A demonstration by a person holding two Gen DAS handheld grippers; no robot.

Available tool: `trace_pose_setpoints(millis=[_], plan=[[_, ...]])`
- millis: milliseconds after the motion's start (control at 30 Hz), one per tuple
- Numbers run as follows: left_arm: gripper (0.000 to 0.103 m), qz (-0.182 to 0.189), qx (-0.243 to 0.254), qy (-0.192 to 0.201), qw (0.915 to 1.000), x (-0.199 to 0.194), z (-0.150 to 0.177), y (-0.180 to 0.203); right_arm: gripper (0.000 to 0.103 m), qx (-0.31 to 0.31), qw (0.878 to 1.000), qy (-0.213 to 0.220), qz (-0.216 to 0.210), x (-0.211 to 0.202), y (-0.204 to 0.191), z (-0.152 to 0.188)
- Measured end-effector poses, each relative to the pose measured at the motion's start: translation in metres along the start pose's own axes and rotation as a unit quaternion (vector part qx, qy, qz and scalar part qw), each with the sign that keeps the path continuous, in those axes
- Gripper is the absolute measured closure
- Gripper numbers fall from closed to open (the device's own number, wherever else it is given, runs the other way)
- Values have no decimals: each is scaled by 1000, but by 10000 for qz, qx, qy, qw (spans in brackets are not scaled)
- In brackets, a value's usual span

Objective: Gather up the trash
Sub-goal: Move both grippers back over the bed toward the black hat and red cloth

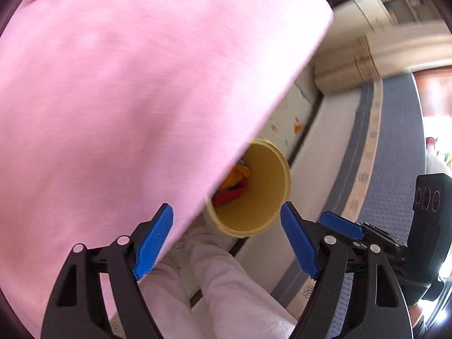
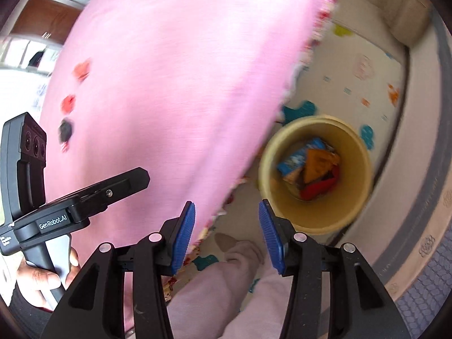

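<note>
A yellow bin (image 2: 353, 175) stands on the floor mat with blue, orange and red wrappers (image 2: 310, 166) at its bottom. In the left wrist view the bin (image 1: 265, 195) is half hidden by a pink cloth (image 1: 141, 99), and the wrappers (image 1: 234, 183) peek out. My left gripper (image 1: 226, 206) is open above the bin's near rim, with nothing between its blue pads. My right gripper (image 2: 227, 203) is open too, empty, between the cloth edge (image 2: 169, 99) and the bin. Blurred red and dark spots (image 2: 67, 103) show on the cloth; I cannot tell what they are.
A person's legs in pale pink (image 2: 240, 268) lie below both grippers. The left tool (image 2: 84, 192) is held by a hand (image 2: 36, 276). A patterned play mat (image 2: 353, 84) meets a grey padded edge (image 2: 423, 169). A cardboard box (image 1: 347, 65) sits far back.
</note>
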State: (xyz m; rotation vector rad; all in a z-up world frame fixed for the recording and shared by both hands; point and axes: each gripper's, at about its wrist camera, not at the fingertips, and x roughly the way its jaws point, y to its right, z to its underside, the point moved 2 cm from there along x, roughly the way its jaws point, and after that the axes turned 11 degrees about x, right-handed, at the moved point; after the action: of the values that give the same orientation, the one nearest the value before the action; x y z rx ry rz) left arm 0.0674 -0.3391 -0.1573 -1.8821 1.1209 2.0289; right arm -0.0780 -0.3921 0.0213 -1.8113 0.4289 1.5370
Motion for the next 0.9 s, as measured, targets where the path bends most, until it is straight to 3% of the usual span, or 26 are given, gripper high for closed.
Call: trace_pose_setpoints(millis=[267, 500, 667, 900], plan=[[25, -323, -1148, 674, 9906, -92, 59, -119, 56, -1096, 9937, -61, -220, 20, -138, 16], [25, -585, -1982, 1296, 9698, -156, 87, -199, 56, -2082, 9769, -256, -407, 40, -242, 26], [25, -696, -2275, 1504, 9596, -184, 77, -245, 56, -2566, 9649, -294, -476, 53, -300, 10], [24, -987, -2369, 1534, 9542, -197, 16, -290, 56, -2795, 9575, -490, -521, 81, -353, -48]])
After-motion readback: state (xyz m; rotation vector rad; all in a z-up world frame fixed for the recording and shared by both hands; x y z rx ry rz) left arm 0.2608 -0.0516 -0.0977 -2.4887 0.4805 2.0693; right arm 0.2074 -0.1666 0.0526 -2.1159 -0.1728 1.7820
